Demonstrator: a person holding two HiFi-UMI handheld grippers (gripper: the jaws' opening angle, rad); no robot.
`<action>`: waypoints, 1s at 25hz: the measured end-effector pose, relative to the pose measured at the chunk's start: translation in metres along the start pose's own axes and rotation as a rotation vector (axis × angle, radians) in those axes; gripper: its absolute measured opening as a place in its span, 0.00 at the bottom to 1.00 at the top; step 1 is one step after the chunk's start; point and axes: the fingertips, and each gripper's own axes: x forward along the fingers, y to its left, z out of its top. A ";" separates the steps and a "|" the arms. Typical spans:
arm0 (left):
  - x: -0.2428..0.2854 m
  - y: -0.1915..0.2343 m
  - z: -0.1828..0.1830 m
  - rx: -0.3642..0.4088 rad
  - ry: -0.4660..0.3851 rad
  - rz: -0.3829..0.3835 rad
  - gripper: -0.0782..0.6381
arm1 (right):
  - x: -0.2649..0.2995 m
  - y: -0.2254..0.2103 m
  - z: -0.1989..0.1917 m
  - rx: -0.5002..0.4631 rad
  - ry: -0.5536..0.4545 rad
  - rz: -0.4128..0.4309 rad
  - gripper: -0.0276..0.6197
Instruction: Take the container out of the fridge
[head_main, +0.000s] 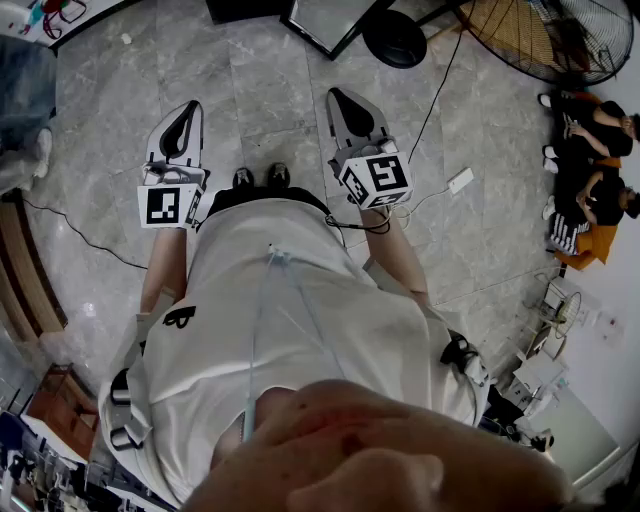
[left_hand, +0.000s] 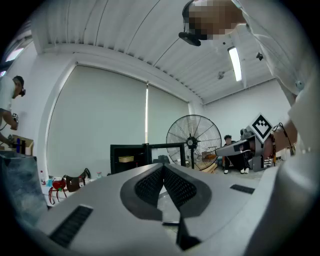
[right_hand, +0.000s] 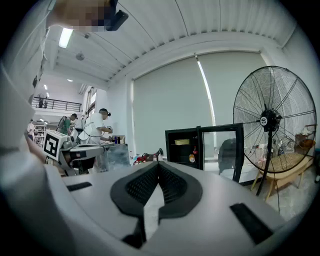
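Note:
A small black fridge stands ahead on the floor with its glass door swung open. A flat yellow container lies on its top shelf, and it shows in the left gripper view too as the yellow container. A red-capped bottle stands on the shelf below. In the head view only the fridge's door shows at the top edge. My left gripper and right gripper are held out side by side at waist height, well short of the fridge. Both are shut with nothing between the jaws.
A large floor fan stands right of the fridge, its round base close to the door. Cables and a power strip lie on the grey tile floor. People sit on the floor at the right. Another person stands at a table to the left.

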 end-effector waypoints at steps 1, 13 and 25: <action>0.000 0.001 -0.001 0.001 0.001 0.000 0.12 | 0.000 0.001 -0.001 -0.002 0.002 0.001 0.07; -0.001 0.009 -0.004 -0.018 -0.001 0.001 0.12 | 0.007 0.003 -0.006 0.028 0.009 0.017 0.07; -0.003 0.019 -0.006 -0.024 0.003 0.004 0.12 | 0.015 0.009 -0.007 0.022 0.021 0.020 0.07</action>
